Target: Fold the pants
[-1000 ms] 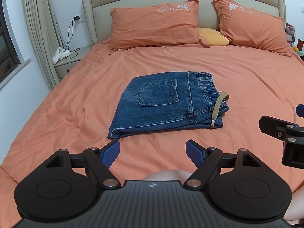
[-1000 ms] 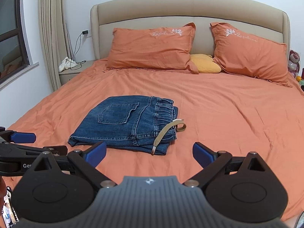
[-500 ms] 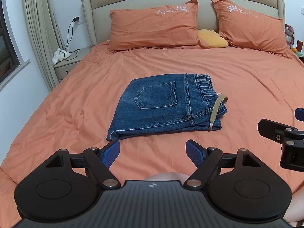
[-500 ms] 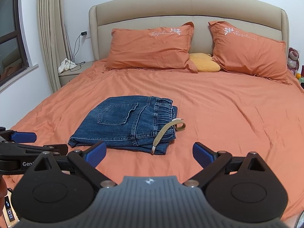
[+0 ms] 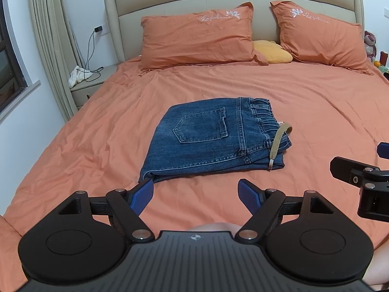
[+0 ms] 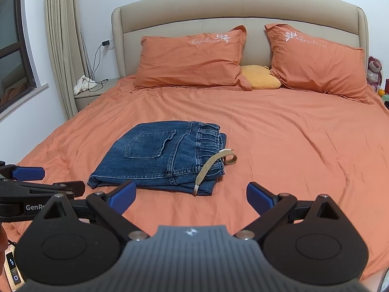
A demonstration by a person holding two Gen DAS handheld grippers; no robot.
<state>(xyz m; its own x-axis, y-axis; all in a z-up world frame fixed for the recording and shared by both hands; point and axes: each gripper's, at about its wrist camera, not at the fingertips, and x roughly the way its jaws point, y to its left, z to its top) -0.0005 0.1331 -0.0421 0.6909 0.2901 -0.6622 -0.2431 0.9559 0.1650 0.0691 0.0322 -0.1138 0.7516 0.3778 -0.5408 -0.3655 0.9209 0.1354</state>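
Blue jeans (image 5: pixel 209 138) lie folded into a compact rectangle on the orange bed sheet (image 5: pixel 97 131), back pocket up, waistband to the right. A tan drawstring (image 5: pixel 277 143) trails over the right edge. They also show in the right wrist view (image 6: pixel 160 155), with the drawstring (image 6: pixel 211 165). My left gripper (image 5: pixel 195 196) is open and empty, held above the sheet just in front of the jeans. My right gripper (image 6: pixel 190 197) is open and empty, in front of the jeans' right part. Each gripper shows at the edge of the other's view.
Two orange pillows (image 5: pixel 197 39) (image 5: pixel 321 36) and a yellow cushion (image 5: pixel 272 52) lie against the beige headboard (image 5: pixel 233 0). A nightstand (image 5: pixel 87 87) with a white cloth and a charging cable stands at the left, by curtains (image 5: pixel 48 36) and a window.
Both grippers have drawn back a little from the jeans; they stay open. The jeans have not moved.
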